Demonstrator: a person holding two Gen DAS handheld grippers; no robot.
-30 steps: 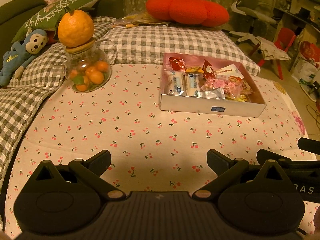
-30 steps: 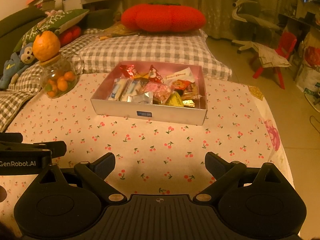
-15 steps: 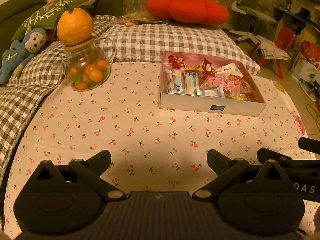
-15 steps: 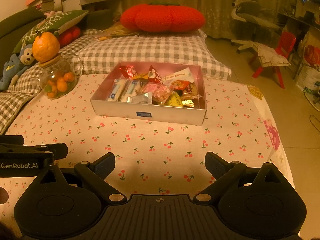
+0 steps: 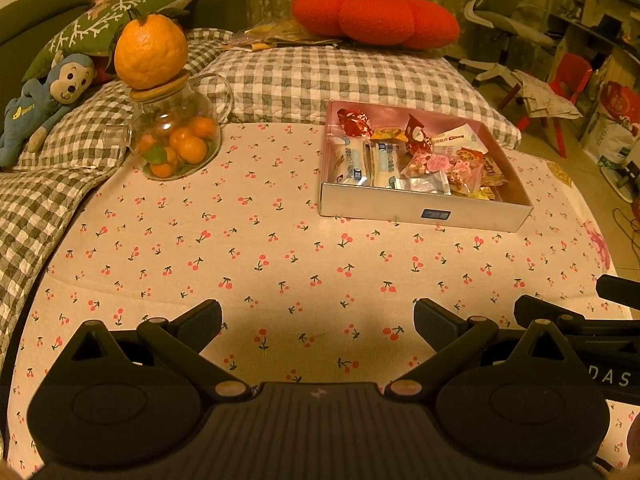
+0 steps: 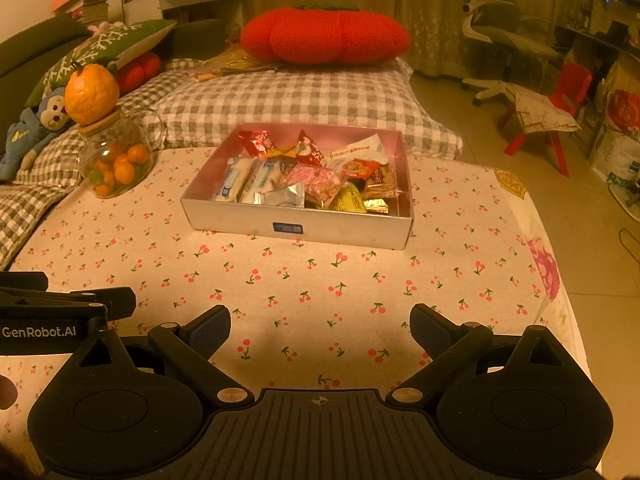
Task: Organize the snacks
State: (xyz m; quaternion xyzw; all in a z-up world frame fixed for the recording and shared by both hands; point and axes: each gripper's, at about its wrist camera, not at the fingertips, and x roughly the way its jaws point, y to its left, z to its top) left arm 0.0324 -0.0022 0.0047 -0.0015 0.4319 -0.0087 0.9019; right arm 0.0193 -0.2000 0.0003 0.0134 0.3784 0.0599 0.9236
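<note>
Snacks in bright wrappers (image 5: 416,160) fill a shallow silver cardboard box with a pink inside (image 5: 424,210) on a cherry-print cloth (image 5: 240,248) spread over a bed, seen from the left wrist camera. The left tongs (image 5: 318,322) hang low over the cloth, spread wide and empty, well short of the box. A round glass jar of small oranges (image 5: 176,140), one large orange (image 5: 150,56) balanced on its wooden lid, stands to the left of the box beside a blue plush monkey (image 5: 44,100).

From the right wrist camera, the right tongs (image 6: 320,326) also gape apart with nothing between them, near the front edge of the cloth. The box sits straight ahead, its packets heaped loosely. A red pumpkin-shaped cushion (image 6: 324,34) rests on a grey checked pillow (image 6: 288,96) behind it.
</note>
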